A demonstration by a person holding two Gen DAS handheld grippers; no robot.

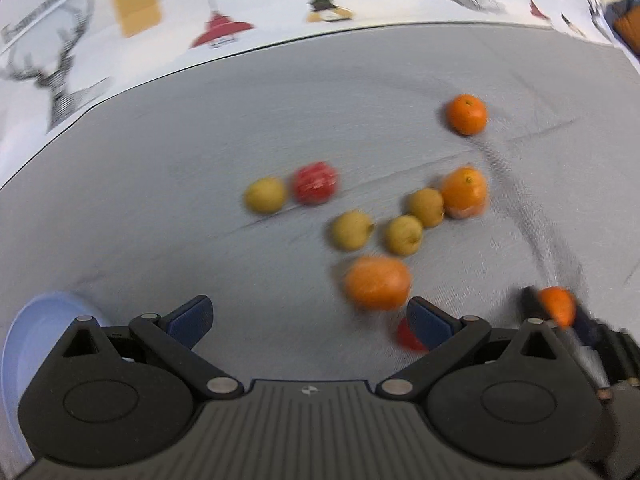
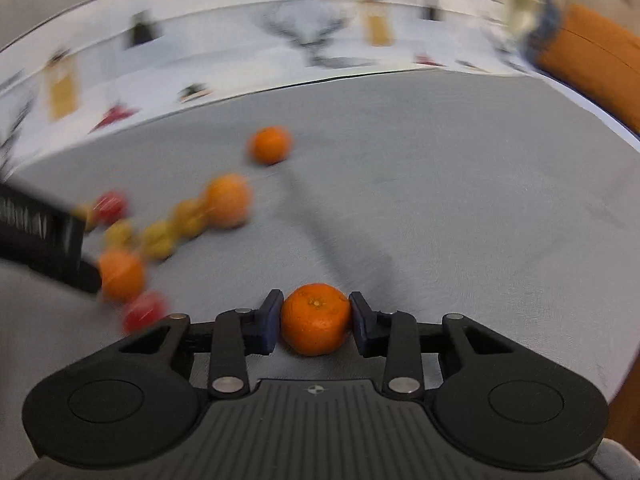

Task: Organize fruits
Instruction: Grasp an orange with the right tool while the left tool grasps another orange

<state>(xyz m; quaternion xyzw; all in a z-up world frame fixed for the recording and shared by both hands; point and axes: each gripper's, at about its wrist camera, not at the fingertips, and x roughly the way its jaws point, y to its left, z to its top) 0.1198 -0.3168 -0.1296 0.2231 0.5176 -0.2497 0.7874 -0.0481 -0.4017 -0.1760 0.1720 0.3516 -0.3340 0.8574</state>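
Item: mandarin (image 2: pixel 316 318), round, no long axis to speak of, stem scar facing up toward the camera. Location: on the grey counter (image 2: pixel 460 208), well to the near right of the main fruit cluster, directly between the fingers of the right gripper (image 2: pixel 316 322). Fingers clamped on the mandarin at its two sides, pads touching the peel; grasp looks centred, so a straight lift is probably all that remains.

Item: left gripper (image 1: pixel 310 320), fingers spread wide with nothing between them. Nearest piece: blurred orange fruit (image 1: pixel 378 282), just ahead and to the right of centre line, close to the right finger; red fruit (image 1: pixel 408 336) partly hidden behind that finger.

Item: pale blue bowl (image 1: pixel 28 328), left of the left gripper, likely a sorting destination.
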